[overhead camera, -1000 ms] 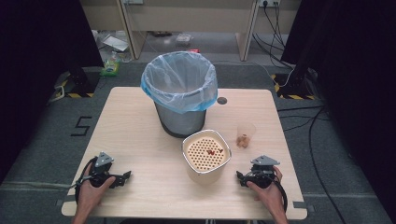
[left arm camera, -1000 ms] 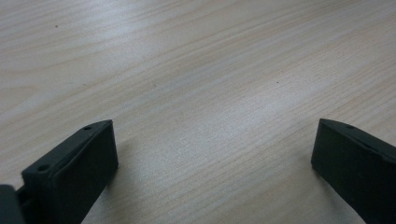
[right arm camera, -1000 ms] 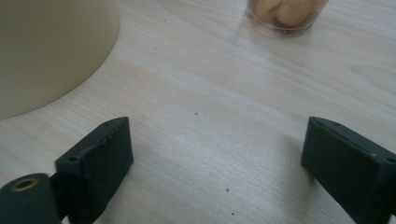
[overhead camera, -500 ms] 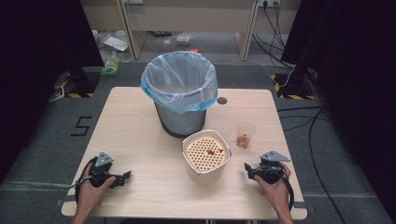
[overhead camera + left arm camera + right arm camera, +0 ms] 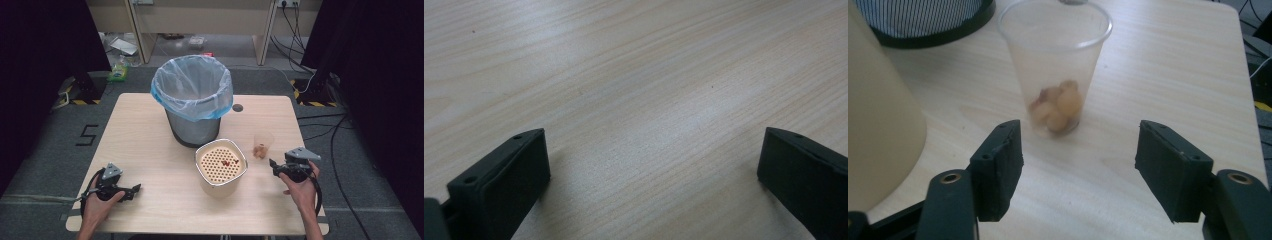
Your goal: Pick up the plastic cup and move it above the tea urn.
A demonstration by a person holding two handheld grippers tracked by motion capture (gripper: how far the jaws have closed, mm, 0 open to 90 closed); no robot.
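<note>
A clear plastic cup with several tan round pieces at its bottom stands upright on the wooden table, right of a cream bowl whose perforated insert holds a few red bits. My right gripper is open, its jaws spread just short of the cup and pointing at it. At the table's front left my left gripper rests open over bare wood, nothing between its jaws.
A grey bin lined with a pale blue bag stands at the table's back middle, behind the bowl. A small dark round hole lies right of it. Cables trail on the floor at the right.
My right gripper has moved forward and a little right, toward the cup. The left gripper has stayed in place.
</note>
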